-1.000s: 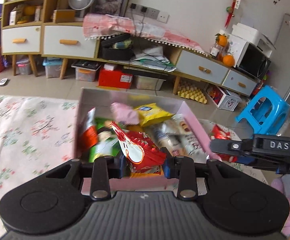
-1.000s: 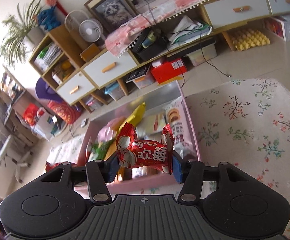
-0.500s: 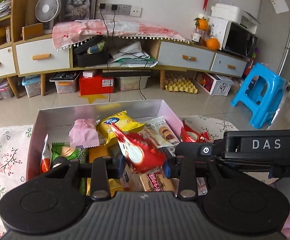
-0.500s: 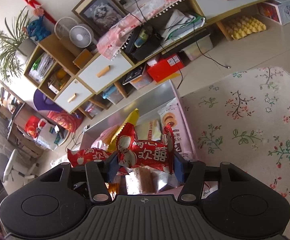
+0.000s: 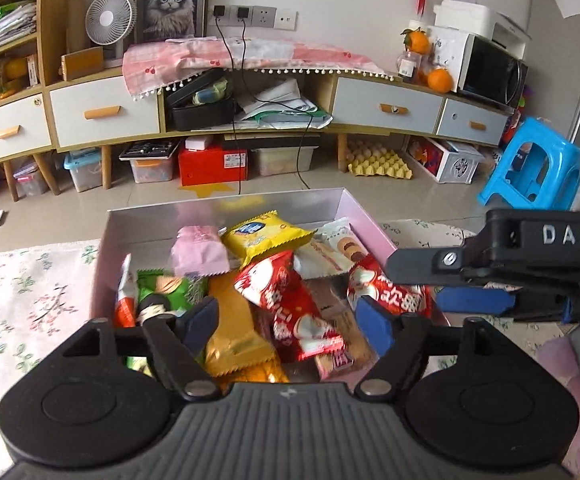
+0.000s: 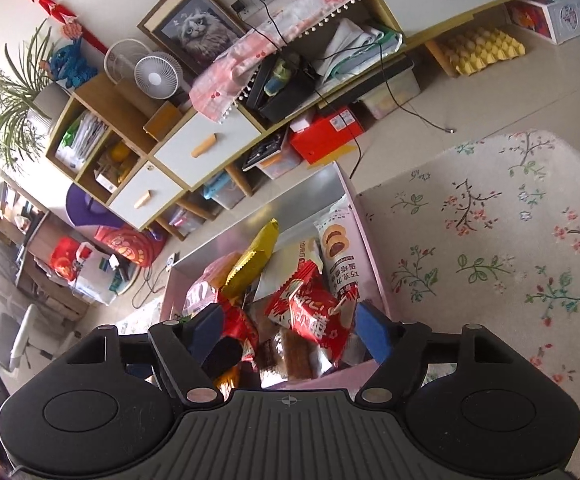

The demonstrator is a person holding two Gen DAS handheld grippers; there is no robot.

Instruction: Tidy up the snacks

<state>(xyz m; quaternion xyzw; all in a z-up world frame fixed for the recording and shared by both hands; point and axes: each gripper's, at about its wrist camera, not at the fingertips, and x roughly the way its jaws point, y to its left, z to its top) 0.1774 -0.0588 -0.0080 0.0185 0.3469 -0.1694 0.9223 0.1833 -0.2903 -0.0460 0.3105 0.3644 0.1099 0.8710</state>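
Red snack packets (image 5: 290, 304) lie in the pink box (image 5: 369, 220). Both tongs, left (image 5: 290, 324) and right (image 6: 288, 330), are opening, gripping nothing. Only the left view shows the blue stool (image 5: 537, 168).

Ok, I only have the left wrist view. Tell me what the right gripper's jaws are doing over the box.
Observer: The right gripper has its jaws opening. The red packet lies tilted on the pile between them, and neither pad presses it.
Operator: Now check the cloth past the box's right wall.
Observer: In the right wrist view, the floral cloth beside the pink box shows no packets on it.
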